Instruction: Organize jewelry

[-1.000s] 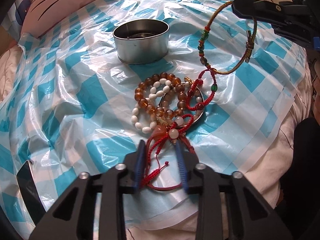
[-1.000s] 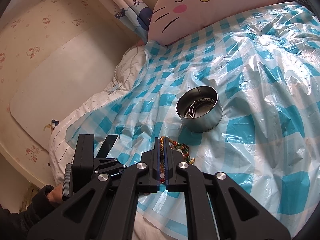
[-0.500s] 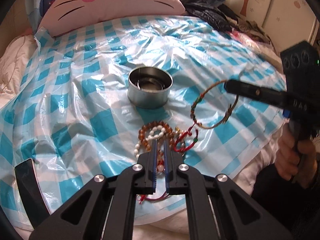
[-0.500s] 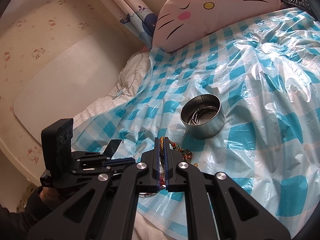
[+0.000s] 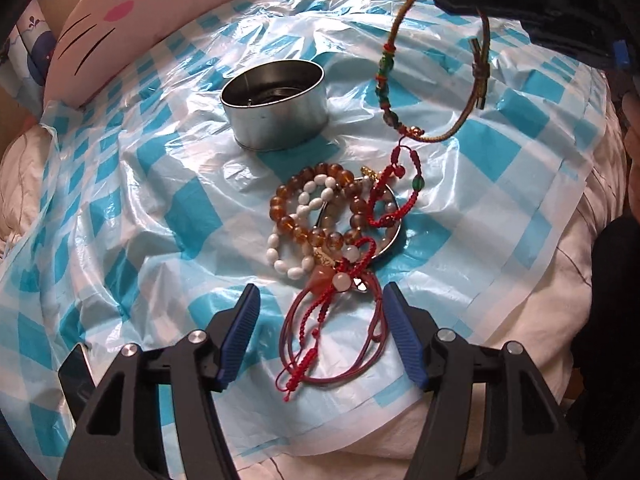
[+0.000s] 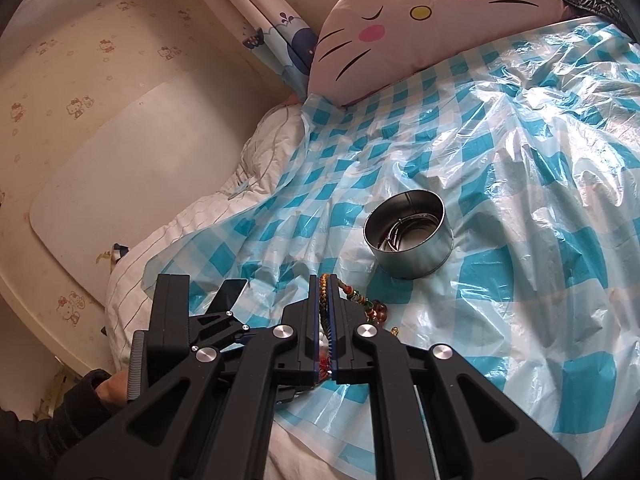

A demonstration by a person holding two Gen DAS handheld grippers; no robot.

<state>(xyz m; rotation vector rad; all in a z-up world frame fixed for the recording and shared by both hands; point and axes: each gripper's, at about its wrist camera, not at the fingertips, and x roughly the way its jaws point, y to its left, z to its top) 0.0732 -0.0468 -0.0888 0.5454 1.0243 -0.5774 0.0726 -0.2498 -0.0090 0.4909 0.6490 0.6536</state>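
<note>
A pile of bracelets lies on the blue-checked plastic sheet (image 5: 168,216): amber beads (image 5: 316,204), white beads (image 5: 288,256) and red cord bracelets (image 5: 340,320). My left gripper (image 5: 320,312) is open, its fingers on either side of the red cords. My right gripper (image 6: 328,292) is shut on a woven multicolour cord bracelet (image 5: 404,20), held up above the pile; a red cord (image 5: 394,192) hangs tangled from it. The round metal tin (image 5: 276,104) stands behind the pile with metal bangles inside (image 6: 404,232).
A pink cat-face pillow (image 6: 432,20) lies at the back of the bed. White bedding (image 6: 192,240) shows around the sheet's edge. A black phone (image 6: 230,292) lies near the sheet's left front edge. A curtain (image 6: 280,48) hangs at the wall.
My left gripper was open, then shut and drawn back, and is now open again close around the red cords. My right gripper still holds the woven bracelet up.
</note>
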